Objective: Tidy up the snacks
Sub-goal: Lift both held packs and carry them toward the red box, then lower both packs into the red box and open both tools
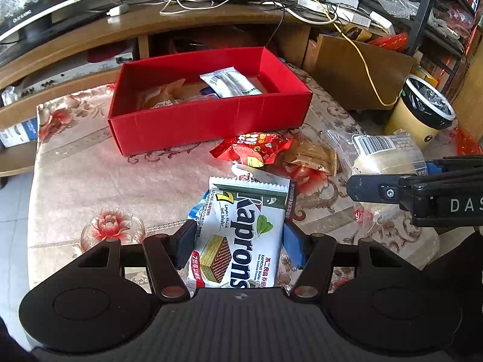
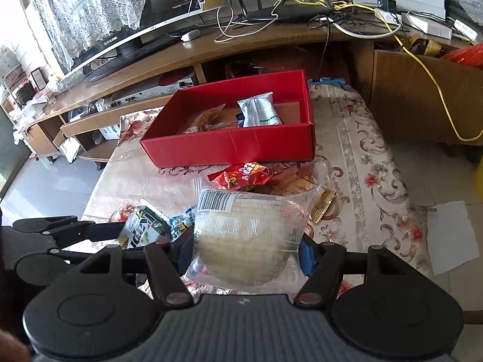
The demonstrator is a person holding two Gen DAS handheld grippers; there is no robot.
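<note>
Left wrist view: left gripper [image 1: 238,242] jaws clamped on the wafer pack [image 1: 241,235], over the near worktop [image 1: 75,163]. Pack's long axis runs along the fingers, far end pointing at the red box [image 1: 208,123]. Right gripper [image 1: 392,193] enters from the right.

Right wrist view: right gripper [image 2: 246,246] jaws clamped on the clear-bagged bread [image 2: 244,235], long axis near-to-far, barcode end toward the red box [image 2: 235,144]. Loose snack packets [image 2: 241,175] lie between.

I am working in a home living room. A television [image 2: 126,27] under a lace cover [image 2: 90,9] stands on a wooden media console [image 1: 169,30]; the floral-clothed table [image 1: 90,163] sits just before that console, a lined waste bin [image 1: 422,111] beside it.
</note>
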